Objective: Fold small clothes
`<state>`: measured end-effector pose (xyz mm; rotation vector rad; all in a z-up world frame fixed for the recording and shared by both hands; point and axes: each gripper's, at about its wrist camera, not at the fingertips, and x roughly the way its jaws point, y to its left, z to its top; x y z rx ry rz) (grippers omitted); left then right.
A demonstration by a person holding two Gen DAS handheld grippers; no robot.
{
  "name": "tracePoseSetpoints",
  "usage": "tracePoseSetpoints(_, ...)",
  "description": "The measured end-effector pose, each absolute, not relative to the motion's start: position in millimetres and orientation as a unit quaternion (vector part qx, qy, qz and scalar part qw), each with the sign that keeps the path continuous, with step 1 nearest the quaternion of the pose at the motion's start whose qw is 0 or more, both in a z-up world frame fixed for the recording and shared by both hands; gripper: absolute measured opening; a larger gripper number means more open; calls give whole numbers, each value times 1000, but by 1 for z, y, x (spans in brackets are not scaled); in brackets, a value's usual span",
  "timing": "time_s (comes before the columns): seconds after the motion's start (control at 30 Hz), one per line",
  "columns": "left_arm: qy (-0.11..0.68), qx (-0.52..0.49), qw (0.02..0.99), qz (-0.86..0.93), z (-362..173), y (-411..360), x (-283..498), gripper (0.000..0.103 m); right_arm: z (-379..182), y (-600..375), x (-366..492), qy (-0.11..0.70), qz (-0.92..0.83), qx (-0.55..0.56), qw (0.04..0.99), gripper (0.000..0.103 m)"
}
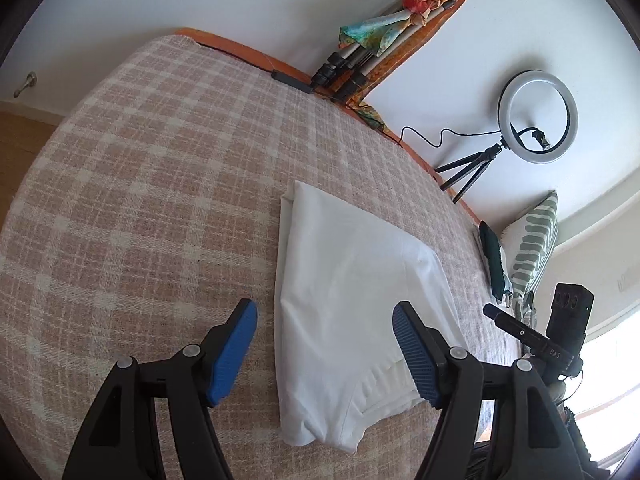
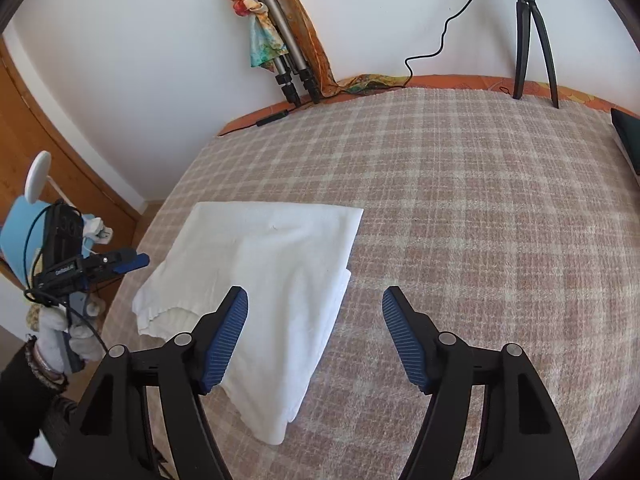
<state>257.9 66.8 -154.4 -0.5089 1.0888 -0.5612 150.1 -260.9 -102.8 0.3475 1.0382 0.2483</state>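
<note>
A white garment (image 1: 352, 300) lies folded flat on the pink plaid bedspread (image 1: 160, 200). My left gripper (image 1: 324, 316) is open and empty, hovering above the garment's near left edge. In the right wrist view the same garment (image 2: 264, 276) lies left of centre on the bedspread (image 2: 460, 220). My right gripper (image 2: 314, 302) is open and empty above the garment's right edge. The left gripper (image 2: 138, 260) shows at the far left of that view, apart from the cloth. The right gripper (image 1: 490, 311) shows at the right edge of the left wrist view.
A folded tripod wrapped in colourful scarves (image 2: 272, 36) leans on the white wall. A ring light on a small tripod (image 1: 536, 116) stands at the bed's far edge. A green striped pillow (image 1: 534, 244) and a dark cloth (image 1: 494, 256) lie at the bed's end. A wooden door (image 2: 52, 152) is at left.
</note>
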Motion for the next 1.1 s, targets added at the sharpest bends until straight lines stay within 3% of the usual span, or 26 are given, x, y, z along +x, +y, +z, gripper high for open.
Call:
tracePoseSetpoints(0.33,535,-256,759,-268,-181,63,270,66,-158,-275,170,545,187,289,765,69)
tracePoseSetpoints(0.43,544,-270,744,-280,-186,61,274,53,-166,-275,172,536,198,312,759,67)
tracePoseSetpoints(0.5,541,-279,740,-286,-187,61,275,52,-172,-275,178,539,206,331,747,57)
tracePoseSetpoints(0.57,553,-286,724,-298,-191,55,278,42,-181,-277,181,539,214,357,732,43)
tracePoseSetpoints(0.77,552,-281,722,-308,-189,43,282,41,-191,-274,188,531,222,394,716,36)
tracePoseSetpoints(0.9,554,-278,727,-295,-190,39,283,28,-192,-261,195,541,218,383,717,23)
tracePoseSetpoints(0.93,556,-270,731,-290,-189,37,283,22,-192,-259,196,544,216,377,718,14)
tracePoseSetpoints(1.1,538,-220,763,-284,-172,27,273,13,-172,-240,197,544,205,323,747,9)
